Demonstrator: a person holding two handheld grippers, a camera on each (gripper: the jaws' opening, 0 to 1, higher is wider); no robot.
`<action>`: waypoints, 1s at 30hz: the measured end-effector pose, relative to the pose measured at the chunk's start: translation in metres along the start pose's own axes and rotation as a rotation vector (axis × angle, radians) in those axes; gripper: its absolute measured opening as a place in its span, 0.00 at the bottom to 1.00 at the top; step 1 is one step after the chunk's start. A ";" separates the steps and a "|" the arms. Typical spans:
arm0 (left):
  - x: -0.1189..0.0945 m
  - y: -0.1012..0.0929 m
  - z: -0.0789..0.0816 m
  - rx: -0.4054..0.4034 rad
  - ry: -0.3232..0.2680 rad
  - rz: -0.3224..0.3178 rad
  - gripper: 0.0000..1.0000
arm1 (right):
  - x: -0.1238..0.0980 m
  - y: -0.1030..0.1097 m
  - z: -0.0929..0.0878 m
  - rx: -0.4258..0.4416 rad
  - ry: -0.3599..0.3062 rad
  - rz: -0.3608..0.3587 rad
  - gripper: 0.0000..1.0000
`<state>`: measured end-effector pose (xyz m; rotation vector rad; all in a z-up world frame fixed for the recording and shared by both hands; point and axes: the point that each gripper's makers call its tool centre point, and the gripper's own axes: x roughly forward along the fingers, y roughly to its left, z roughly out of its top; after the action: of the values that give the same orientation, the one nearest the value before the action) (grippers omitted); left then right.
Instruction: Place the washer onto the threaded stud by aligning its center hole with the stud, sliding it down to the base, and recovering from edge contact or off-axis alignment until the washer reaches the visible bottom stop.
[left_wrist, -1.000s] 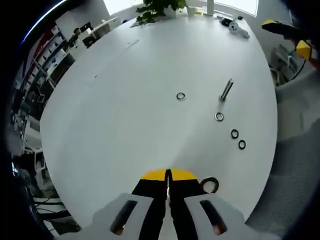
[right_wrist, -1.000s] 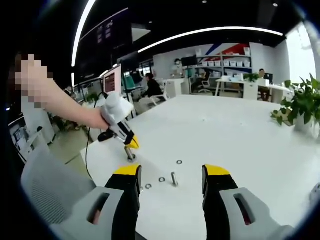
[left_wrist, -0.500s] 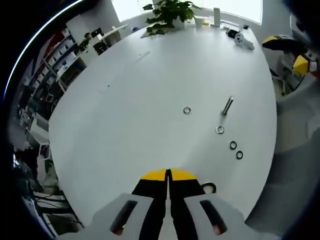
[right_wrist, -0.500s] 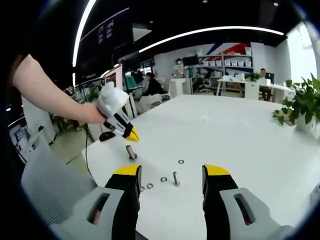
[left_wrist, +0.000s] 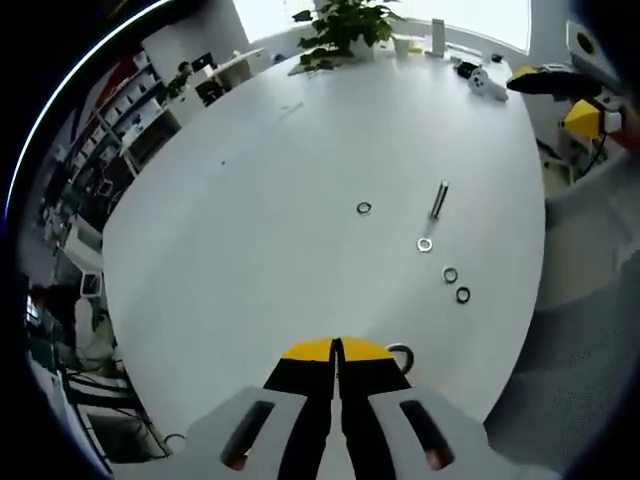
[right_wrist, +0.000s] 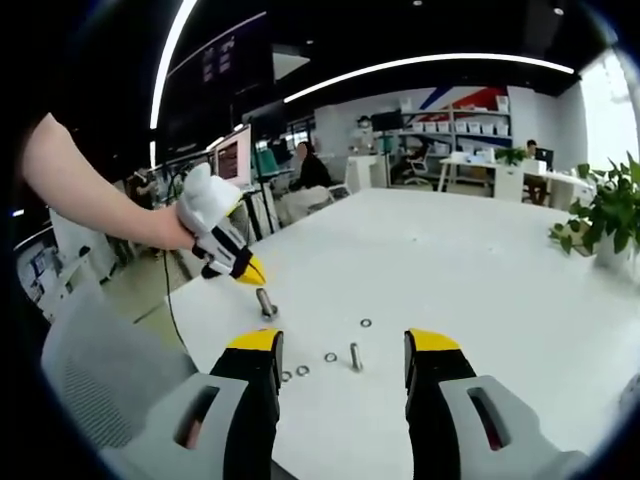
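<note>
Left gripper (left_wrist: 337, 350): jaws pressed together, nothing between them, raised over the white table (left_wrist: 250, 220).
Stud (left_wrist: 438, 199): upright and bare (no washer on it).
Washers: nearest one (left_wrist: 425, 244) flat just beside the stud; placing not begun.
Right gripper (right_wrist: 342, 352): jaws wide, empty.

A white table (left_wrist: 250, 200) carries an upright threaded stud (left_wrist: 438, 200), several loose washers (left_wrist: 425, 244) and a potted plant (left_wrist: 345, 22).
</note>
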<state>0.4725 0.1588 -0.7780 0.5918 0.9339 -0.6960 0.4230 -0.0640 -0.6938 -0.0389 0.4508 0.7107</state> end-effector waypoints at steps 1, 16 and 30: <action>0.000 0.000 -0.002 -0.019 -0.002 0.001 0.00 | 0.000 0.000 0.000 -0.001 0.000 0.001 0.51; 0.013 -0.035 -0.038 -0.109 0.058 -0.055 0.05 | -0.001 0.003 0.001 -0.005 -0.002 0.007 0.51; 0.033 -0.052 -0.060 -0.184 0.136 -0.111 0.18 | -0.001 -0.001 0.001 0.012 -0.006 -0.002 0.51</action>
<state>0.4157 0.1595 -0.8430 0.4307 1.1508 -0.6663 0.4228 -0.0651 -0.6924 -0.0261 0.4494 0.7060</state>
